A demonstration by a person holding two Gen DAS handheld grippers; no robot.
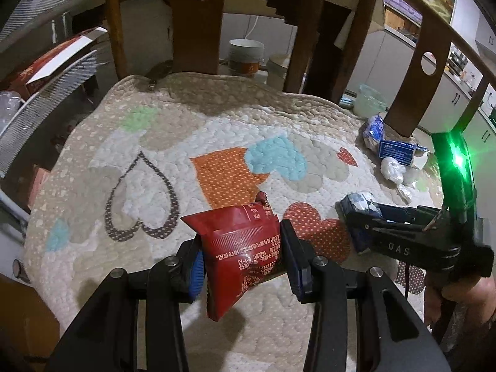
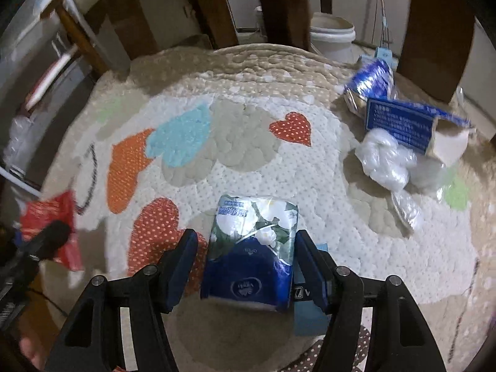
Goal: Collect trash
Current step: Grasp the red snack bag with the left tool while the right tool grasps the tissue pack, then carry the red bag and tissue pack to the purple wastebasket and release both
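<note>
My left hand-held gripper (image 1: 240, 262) pinches a crumpled red wrapper (image 1: 240, 248) with white print, its pads pressed against both sides so the packet stands up between them above the quilted cushion (image 1: 186, 142). The cushion, patched with hearts in orange, pale blue and red, covers the seat of a wooden chair (image 1: 313, 31).

My right hand-held gripper (image 2: 246, 263) has a small tissue pack (image 2: 252, 248), blue with white flowers, between its fingers. The pack's sides lie close against both pads, but I cannot tell whether they are actually pressing on it or only bracketing it; it appears to be resting on the cushion. Seen from the left wrist camera, this same gripper reaches in from the right with the pack at its tip, a green light glowing on its handle, and part of my hand (image 1: 458, 297) showing below it.

More trash lies together at the far right edge of the cushion: a crushed blue foil wrapper (image 2: 372, 80), a torn blue-and-white carton (image 2: 409, 124) touching it, and a wad of clear plastic (image 2: 384, 161) just beside the carton. A white bucket (image 2: 333, 35) stands on the floor beyond the chair.
</note>
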